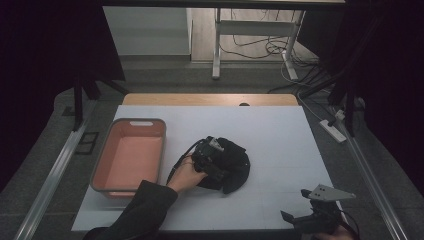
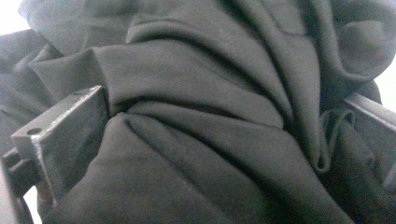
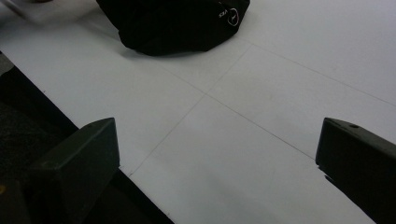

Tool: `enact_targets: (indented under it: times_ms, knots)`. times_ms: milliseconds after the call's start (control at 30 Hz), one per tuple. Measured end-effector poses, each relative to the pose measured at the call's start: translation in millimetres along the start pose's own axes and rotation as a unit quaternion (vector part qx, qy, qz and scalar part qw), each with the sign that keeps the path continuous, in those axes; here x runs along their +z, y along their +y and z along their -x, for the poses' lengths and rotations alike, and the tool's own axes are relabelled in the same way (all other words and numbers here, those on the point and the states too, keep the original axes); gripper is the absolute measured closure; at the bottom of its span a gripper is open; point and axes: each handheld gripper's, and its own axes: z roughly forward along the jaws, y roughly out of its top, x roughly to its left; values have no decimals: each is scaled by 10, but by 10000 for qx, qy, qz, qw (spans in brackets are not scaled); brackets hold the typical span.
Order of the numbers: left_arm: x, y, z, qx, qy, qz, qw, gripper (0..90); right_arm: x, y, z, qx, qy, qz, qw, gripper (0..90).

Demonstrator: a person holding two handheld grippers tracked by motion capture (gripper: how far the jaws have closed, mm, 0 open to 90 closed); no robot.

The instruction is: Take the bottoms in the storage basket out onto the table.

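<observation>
A person's left gripper sits pressed into a crumpled black cloth garment heaped near the middle of the white table sheet; in the left gripper view the jaws stand spread wide, with folds of the dark fabric bulging between them but not pinched. The empty salmon-pink plastic bin with a grey rim waits just beside the heap, on the person's left, with nothing yet inside it. The right gripper hovers at the near right edge of the table, well apart from the cloth, its jaws spread over bare sheet, the garment visible farther off with a small white logo on it. Judging by the layout, the work appears to be at an early stage: the garment lies loose on the table, no grip is set on it, and lifting it across into the bin seems to be what is left.
</observation>
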Motion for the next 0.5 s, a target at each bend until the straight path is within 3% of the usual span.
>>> enact_targets:
  times_ms: [500]
  knots:
    - [-137,53,11,-49,-149,287,9995,0,-3,-1,1,17,6,12,10000,0]
